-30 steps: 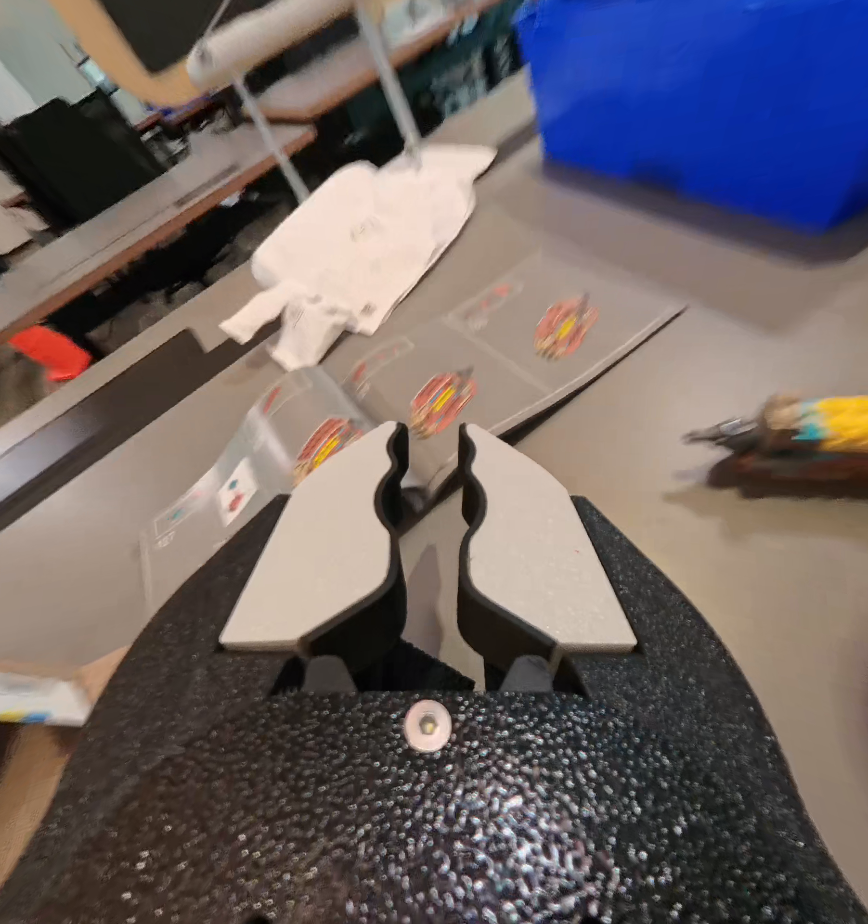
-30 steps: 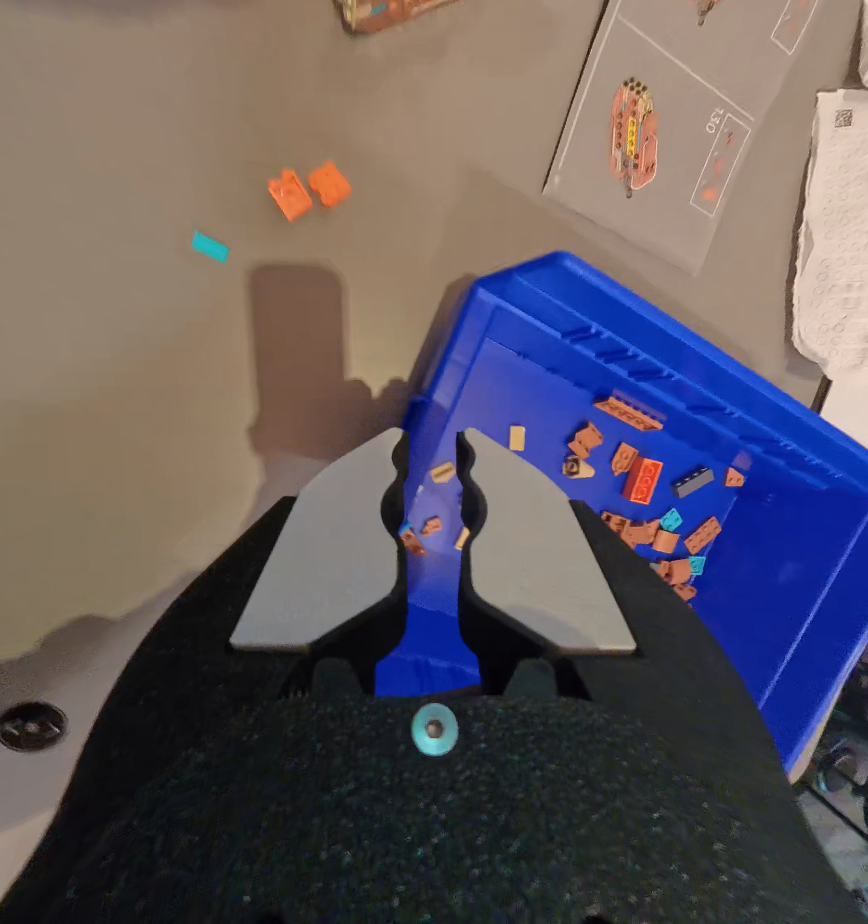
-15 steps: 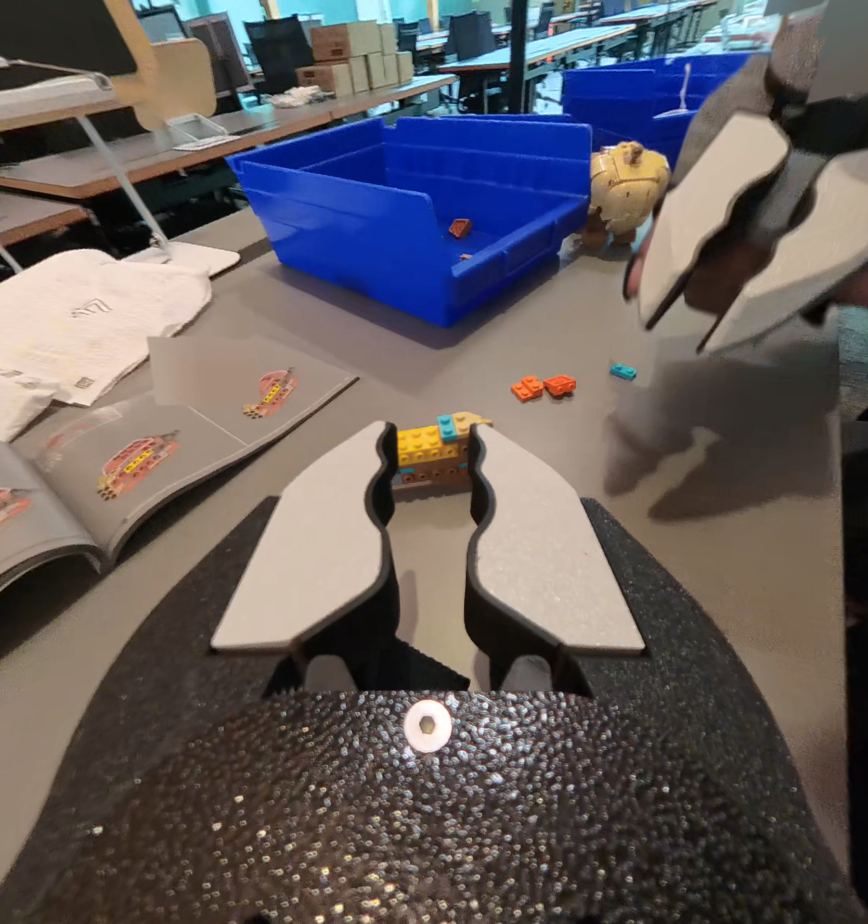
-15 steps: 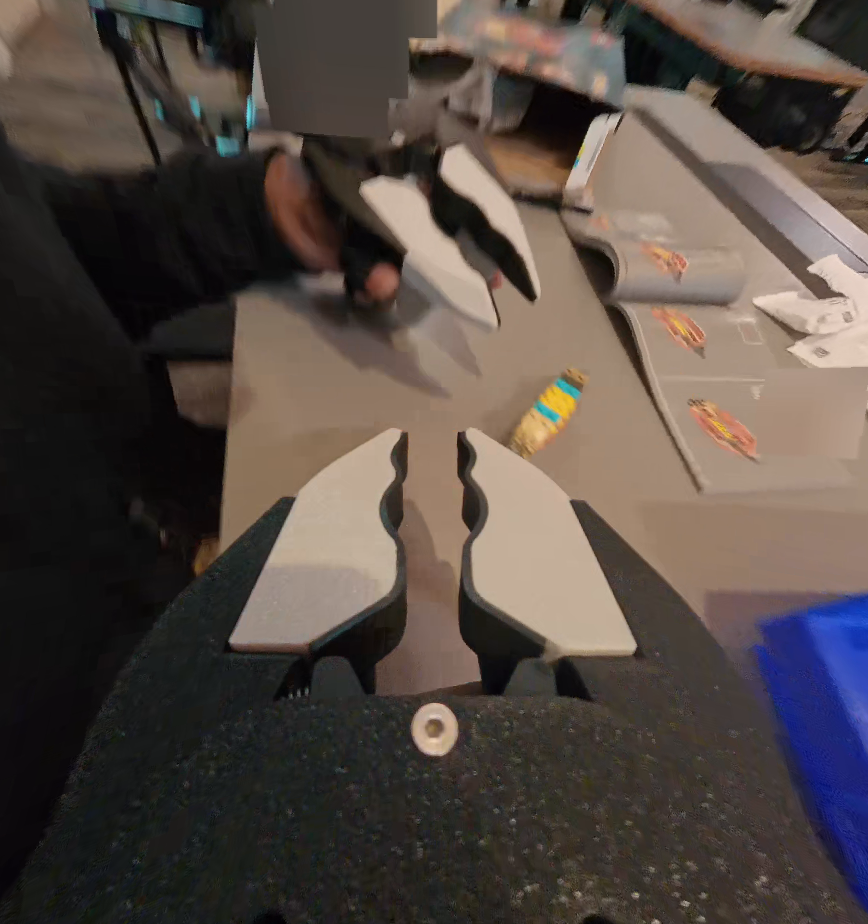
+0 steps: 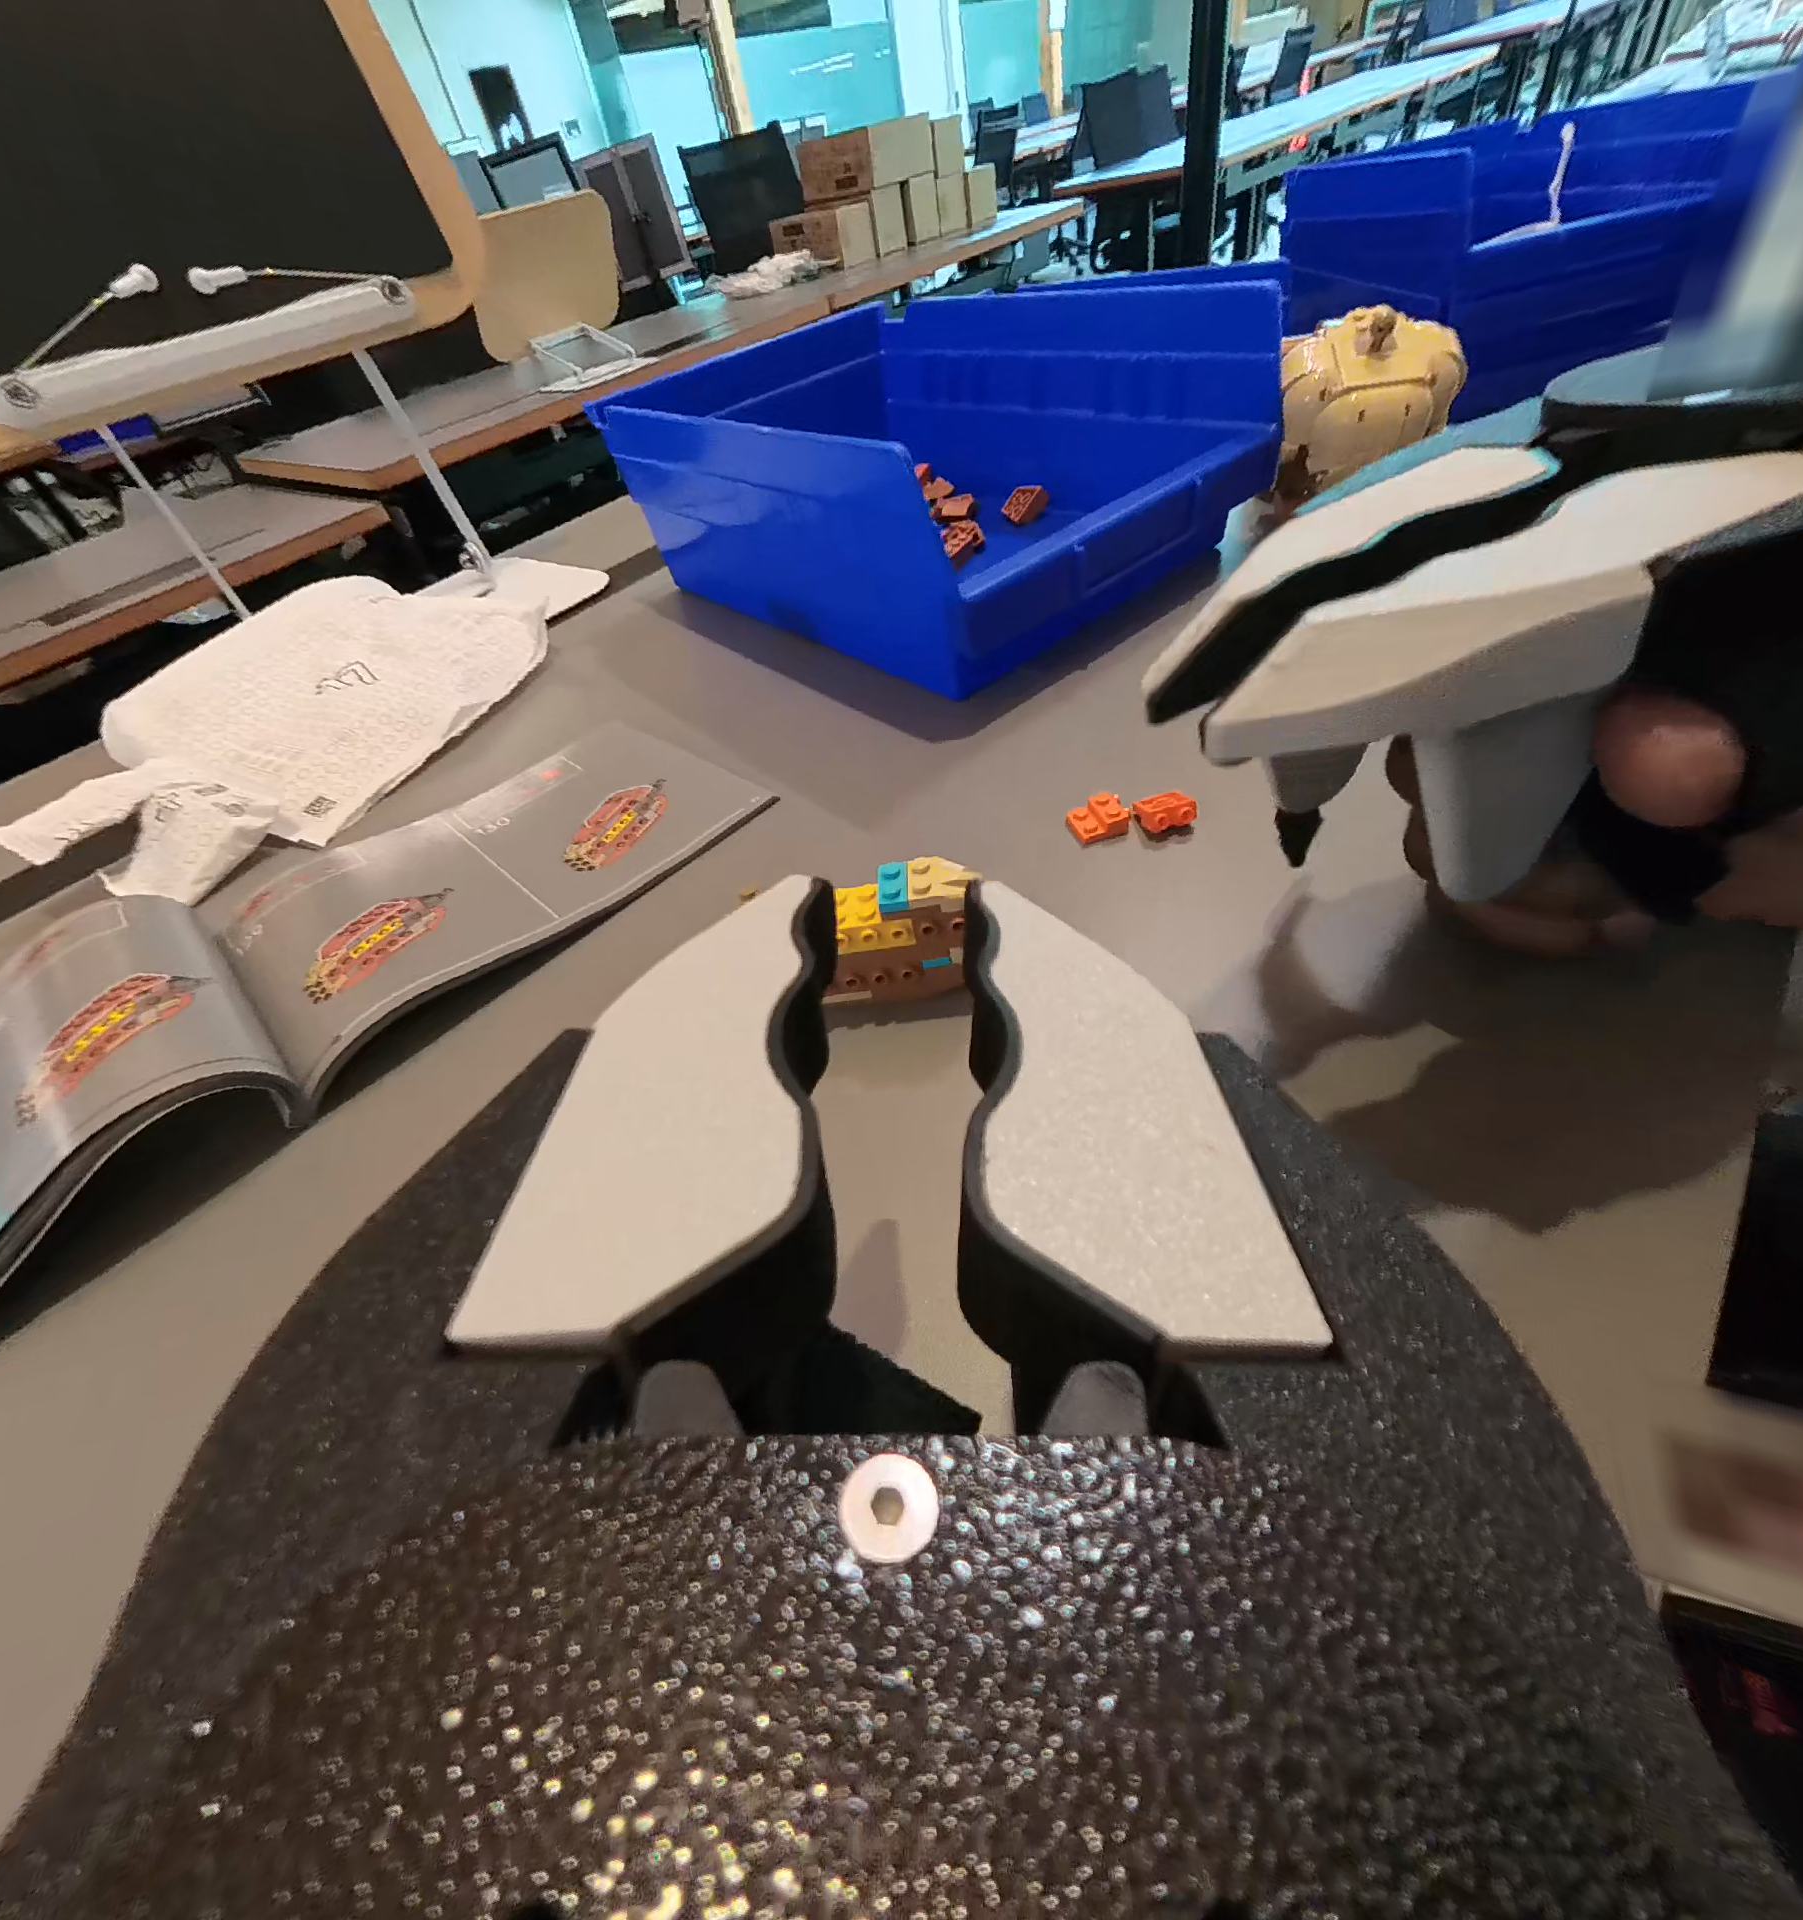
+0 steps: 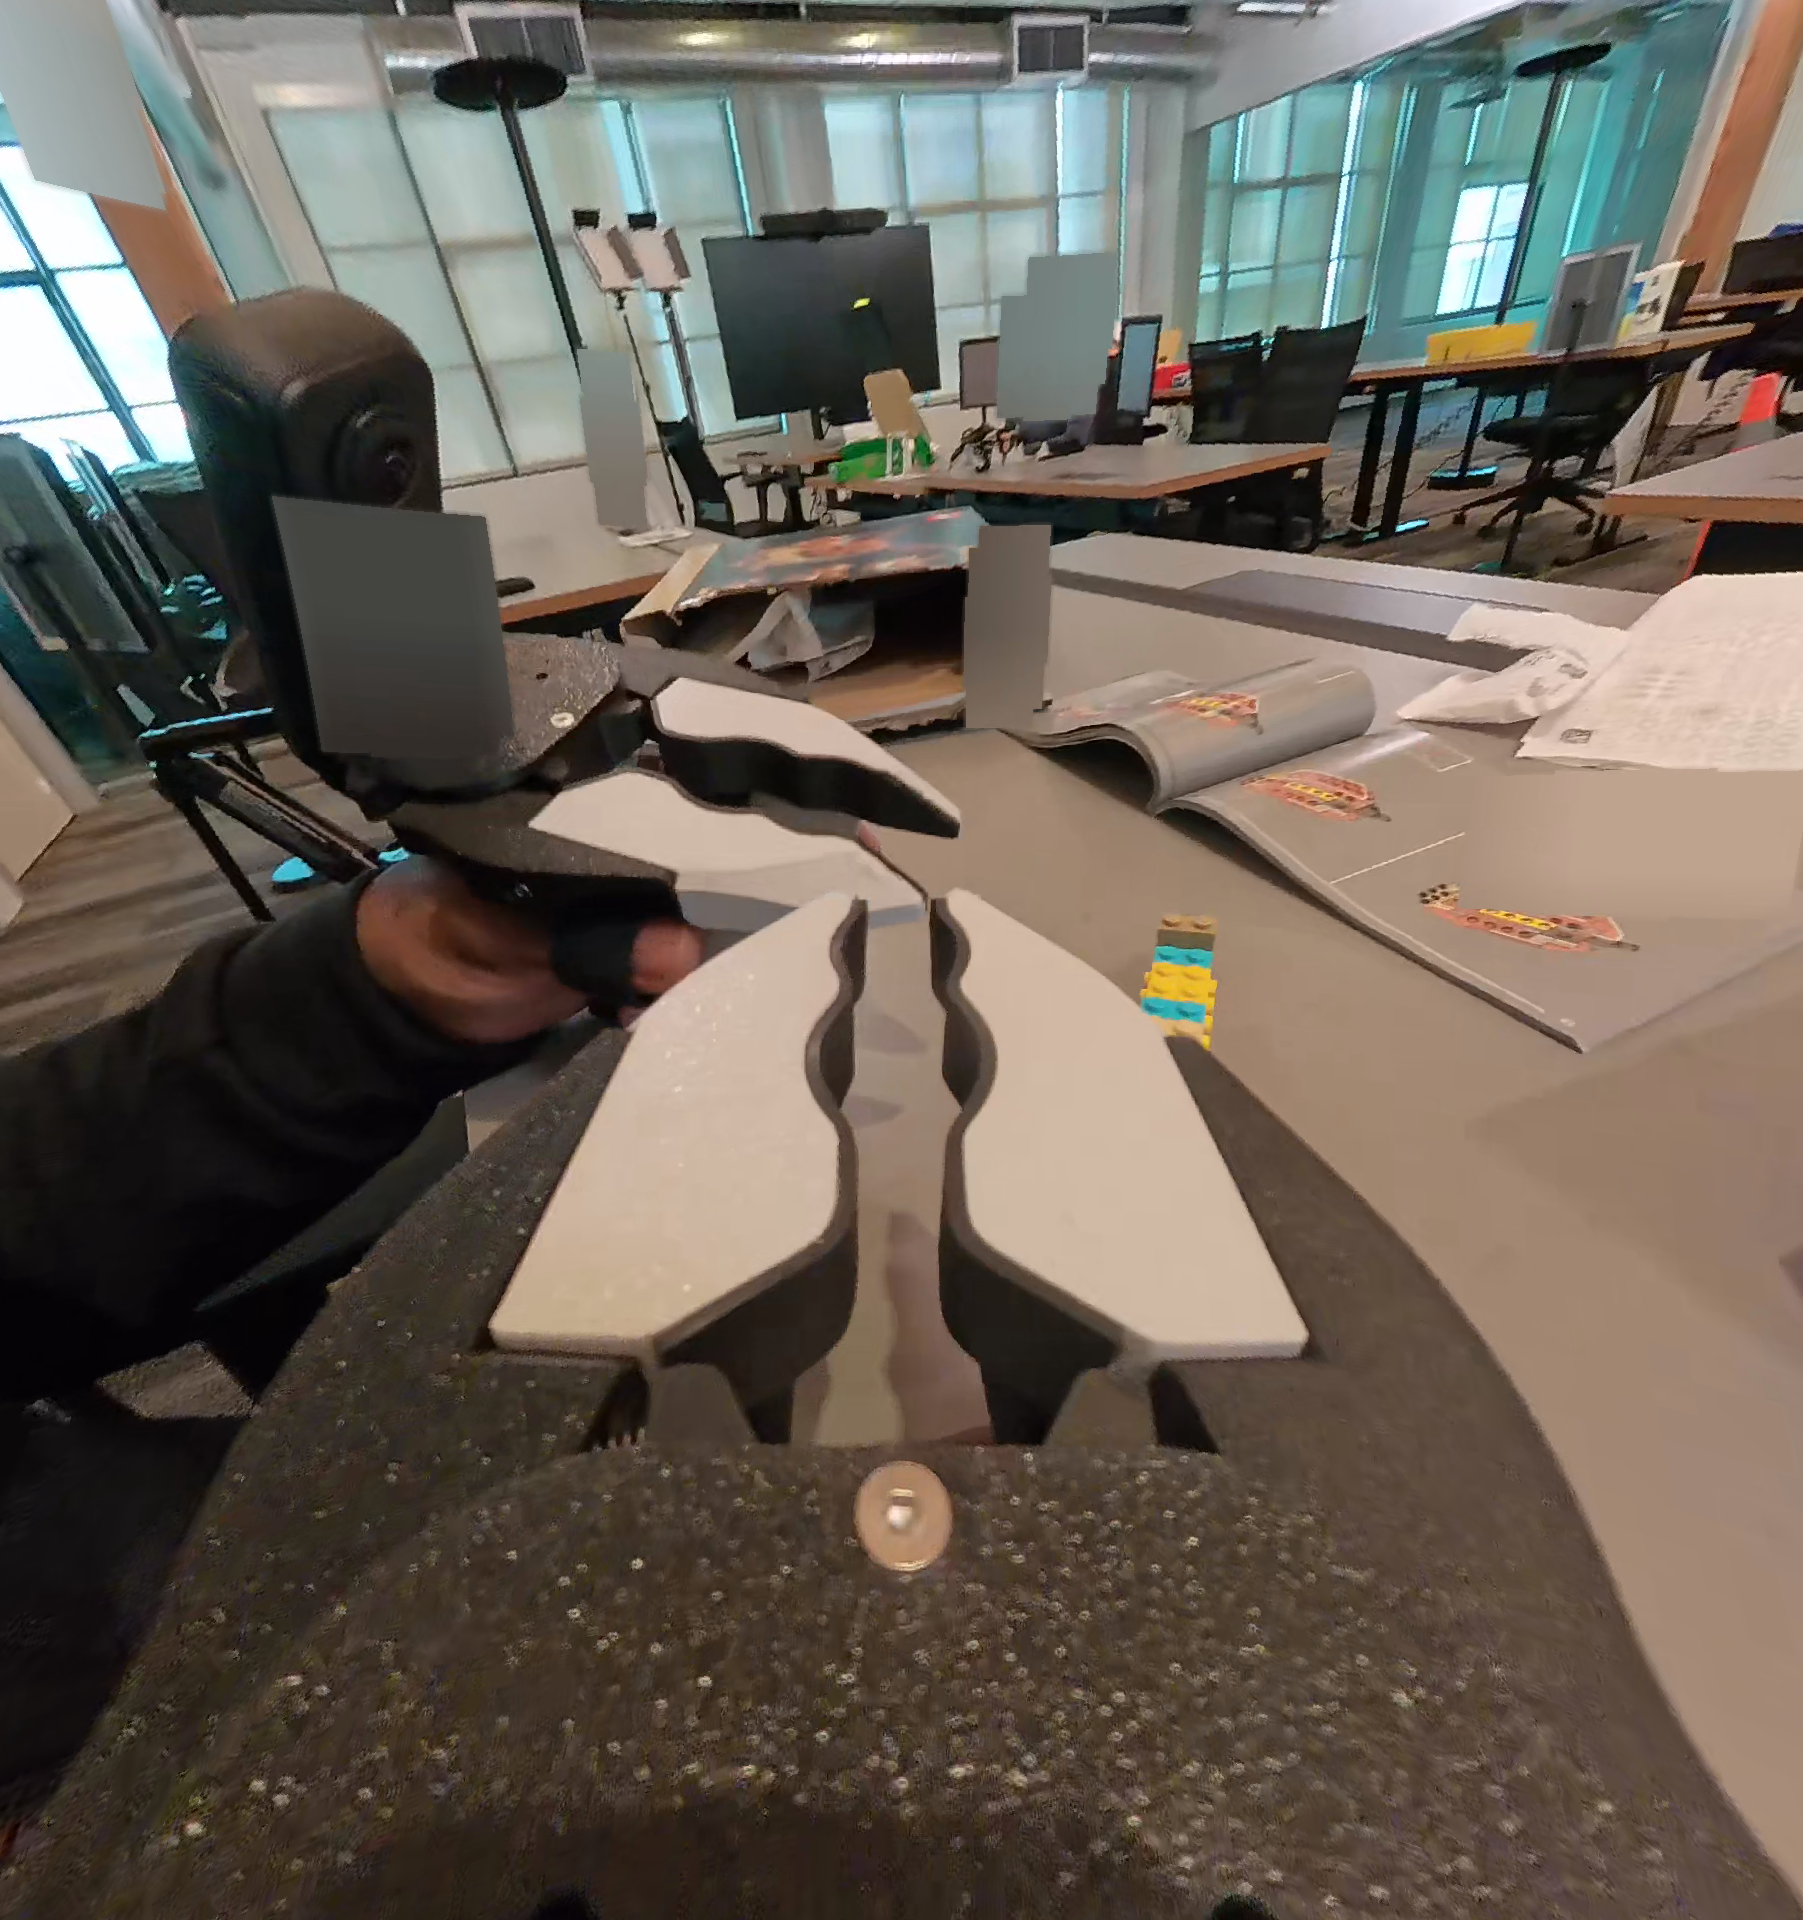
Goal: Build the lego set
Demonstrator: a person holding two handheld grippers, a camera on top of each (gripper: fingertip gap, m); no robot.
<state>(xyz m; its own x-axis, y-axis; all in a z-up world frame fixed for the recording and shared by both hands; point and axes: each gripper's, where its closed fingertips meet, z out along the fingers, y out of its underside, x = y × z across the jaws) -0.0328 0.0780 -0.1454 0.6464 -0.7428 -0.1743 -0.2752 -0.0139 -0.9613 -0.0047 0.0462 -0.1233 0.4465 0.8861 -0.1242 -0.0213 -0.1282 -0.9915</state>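
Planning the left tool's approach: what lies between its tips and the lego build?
Nothing: in the left wrist view, only bare table separates the left tool from the build.

Two wrist cameras, low over one grey table (image 5: 980,748), facing each other.

The left wrist view looks forward along the left gripper (image 5: 897,914) toward the blue bin (image 5: 980,623), with the right gripper (image 5: 1183,717) close on its right. The right wrist view looks back the opposite way along its own fingers (image 6: 731,1091) — the left gripper (image 6: 907,831) sits just ahead on its left. Both share the small lego build (image 5: 897,935) (image 6: 1179,982) and the open instruction booklet (image 5: 284,966) (image 6: 1479,883) — the build nearer in the left view.
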